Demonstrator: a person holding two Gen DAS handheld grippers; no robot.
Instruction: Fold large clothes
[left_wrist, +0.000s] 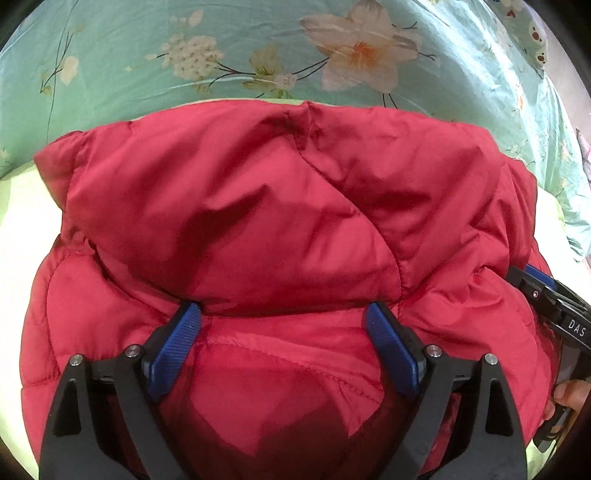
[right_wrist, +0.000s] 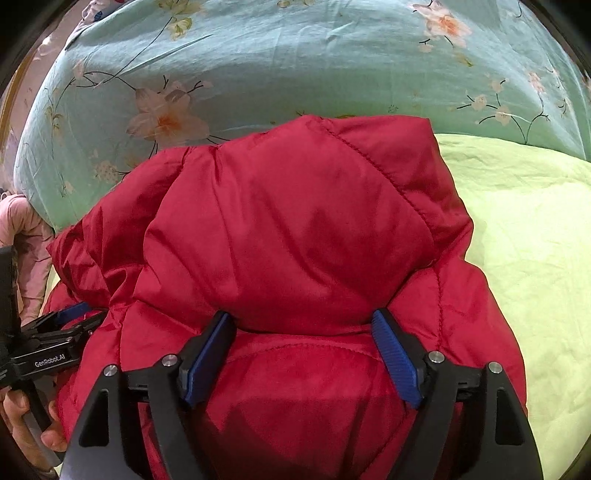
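A red puffer jacket (left_wrist: 258, 206) lies bunched on a lime-green sheet (left_wrist: 22, 229), its hood folded over the body. My left gripper (left_wrist: 284, 314) is open, its blue pads resting on the jacket at the hood's base, nothing pinched. The right gripper (left_wrist: 543, 295) shows at the jacket's right edge in the left wrist view. In the right wrist view the jacket (right_wrist: 295, 229) fills the middle. My right gripper (right_wrist: 304, 321) is open, pads set against the hood's lower fold. The left gripper (right_wrist: 70, 314) shows at the jacket's left side.
A teal floral quilt (left_wrist: 258, 48) is piled behind the jacket, also in the right wrist view (right_wrist: 295, 59). The lime-green sheet (right_wrist: 532, 236) spreads to the right. A pink garment (right_wrist: 22, 236) lies at the far left. A hand (right_wrist: 22, 424) holds the left tool.
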